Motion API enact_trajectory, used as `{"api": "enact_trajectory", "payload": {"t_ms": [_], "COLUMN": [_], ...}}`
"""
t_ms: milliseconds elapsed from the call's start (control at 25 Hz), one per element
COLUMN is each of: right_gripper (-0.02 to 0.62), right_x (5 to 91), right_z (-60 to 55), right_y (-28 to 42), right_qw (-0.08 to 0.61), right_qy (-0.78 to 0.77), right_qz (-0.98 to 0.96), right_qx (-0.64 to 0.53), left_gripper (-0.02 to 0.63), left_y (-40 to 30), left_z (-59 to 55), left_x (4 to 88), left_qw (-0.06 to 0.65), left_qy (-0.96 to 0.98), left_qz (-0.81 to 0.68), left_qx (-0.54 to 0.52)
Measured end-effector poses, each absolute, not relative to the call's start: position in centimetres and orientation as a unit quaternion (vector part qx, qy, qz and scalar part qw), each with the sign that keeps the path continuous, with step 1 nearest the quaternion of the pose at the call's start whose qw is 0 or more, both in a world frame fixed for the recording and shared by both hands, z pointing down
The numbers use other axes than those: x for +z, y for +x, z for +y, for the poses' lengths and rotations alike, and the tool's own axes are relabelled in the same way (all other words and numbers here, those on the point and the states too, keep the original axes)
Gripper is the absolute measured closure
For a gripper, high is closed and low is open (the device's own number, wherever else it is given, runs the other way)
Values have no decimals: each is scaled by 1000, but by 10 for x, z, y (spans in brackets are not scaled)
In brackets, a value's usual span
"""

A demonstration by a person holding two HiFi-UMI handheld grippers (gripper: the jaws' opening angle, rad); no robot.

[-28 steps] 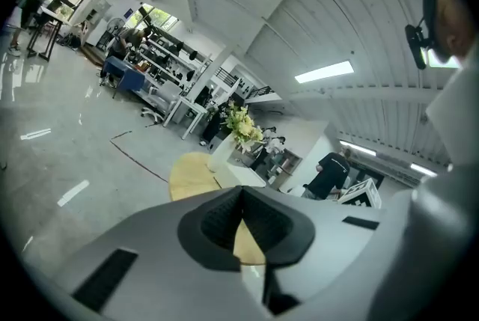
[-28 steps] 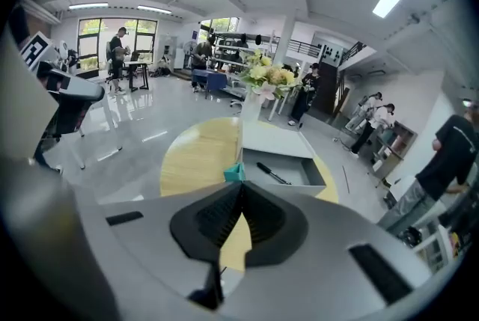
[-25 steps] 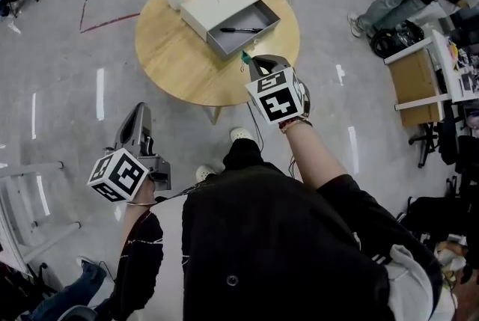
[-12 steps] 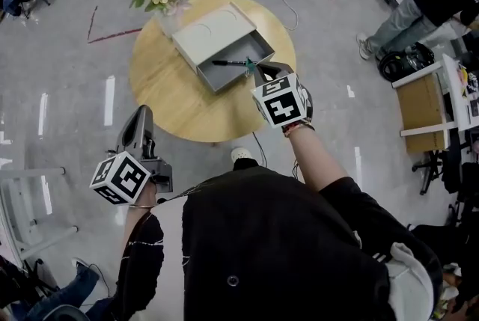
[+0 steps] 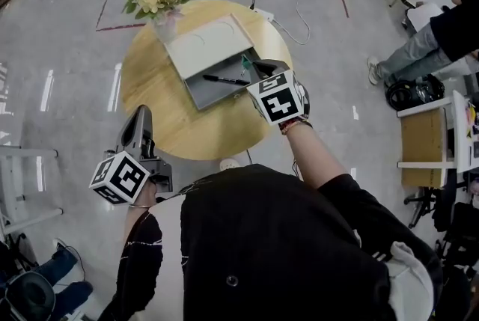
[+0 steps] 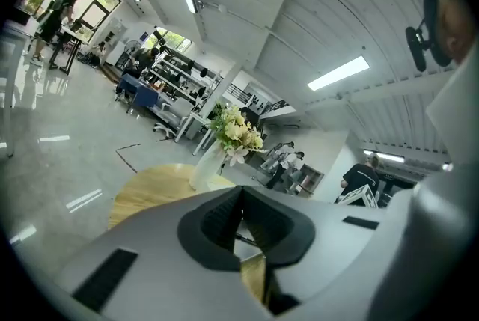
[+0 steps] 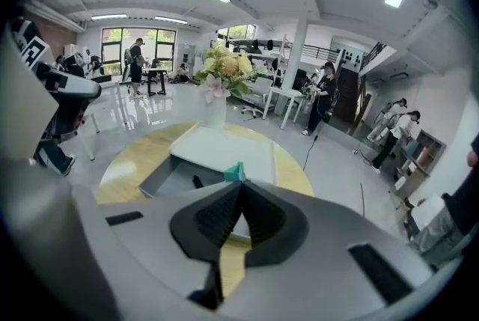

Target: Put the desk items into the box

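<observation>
Box (image 5: 213,96) open on worktop (image 5: 202,132) | pen (image 5: 223,79) in box: done | teal item (image 7: 234,172) nipped in right tool (image 7: 239,188), over box's near-right rim: drop pending, approx. last item | left tool (image 6: 241,195) closed, empty, well clear of box

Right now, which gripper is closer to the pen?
Right. The right gripper, shut on a teal item, is beside the pen at the box edge; the left gripper is held back, well short of the box.
</observation>
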State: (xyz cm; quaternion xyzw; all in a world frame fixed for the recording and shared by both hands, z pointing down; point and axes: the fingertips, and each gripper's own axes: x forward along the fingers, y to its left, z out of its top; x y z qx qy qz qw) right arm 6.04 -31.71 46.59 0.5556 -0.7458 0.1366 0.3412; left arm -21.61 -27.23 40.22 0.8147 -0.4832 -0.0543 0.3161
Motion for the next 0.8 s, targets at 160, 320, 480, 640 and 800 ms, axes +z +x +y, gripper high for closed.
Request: {"api": "enact_trajectory", "payload": {"t_ms": [160, 320, 480, 640, 800], "right_gripper": [588, 588, 587, 587, 586], "right_x": [470, 476, 487, 500, 515], "right_z": [-324, -333, -339, -341, -343], "right_y": [65, 66, 63, 63, 63], "right_qw": [346, 350, 364, 385, 415], "right_qy": [538, 518, 494, 473, 448], "right_qz": [-757, -770, -779, -781, -781], "right_qx": [134, 130, 128, 133, 129], "left_gripper": [595, 595, 595, 595, 595], "left_y": [-209, -207, -212, -216, -222], "left_z": [-271, -266, -260, -255, -251], "left_x": [405, 406, 410, 414, 419], "left_qw": [315, 311, 311, 310, 313], "left_qy": [804, 793, 780, 770, 759], "left_qz": [-501, -519, -539, -553, -565], "left_qx": [-60, -66, -71, -76, -80]}}
